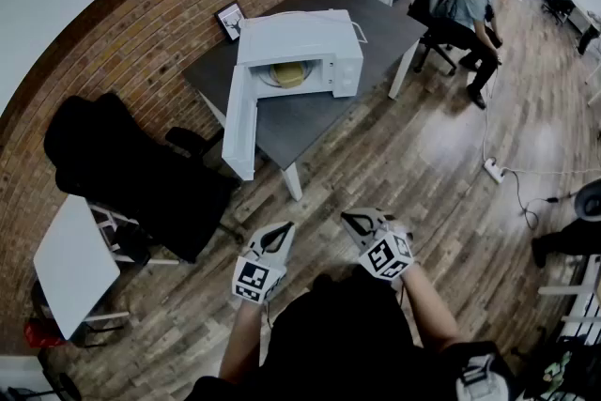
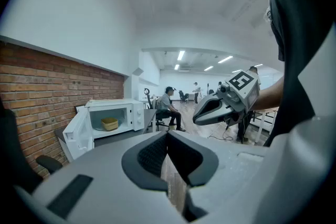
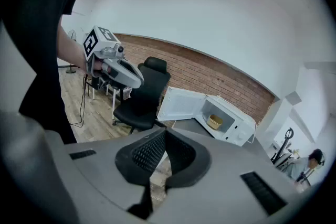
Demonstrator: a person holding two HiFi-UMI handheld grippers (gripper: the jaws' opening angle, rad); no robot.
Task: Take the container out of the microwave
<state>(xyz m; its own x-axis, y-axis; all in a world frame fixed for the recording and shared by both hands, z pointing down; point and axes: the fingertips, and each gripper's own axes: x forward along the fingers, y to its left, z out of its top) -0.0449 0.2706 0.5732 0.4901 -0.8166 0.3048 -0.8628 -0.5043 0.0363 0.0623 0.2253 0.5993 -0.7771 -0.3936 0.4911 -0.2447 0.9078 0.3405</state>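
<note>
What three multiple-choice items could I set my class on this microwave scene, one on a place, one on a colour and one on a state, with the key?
1. Where is the container?
A. on the wood floor
B. inside the microwave
C. on the black chair

2. What colour is the container?
A. yellow
B. blue
C. red

3. How does the microwave's door stand?
A. shut
B. taken off
C. swung open

Key:
1 B, since the head view shows it sitting in the microwave's open cavity.
2 A, since it looks yellow in the head view and in both gripper views.
3 C, since the door hangs out sideways from the cavity, still joined to the microwave.
</note>
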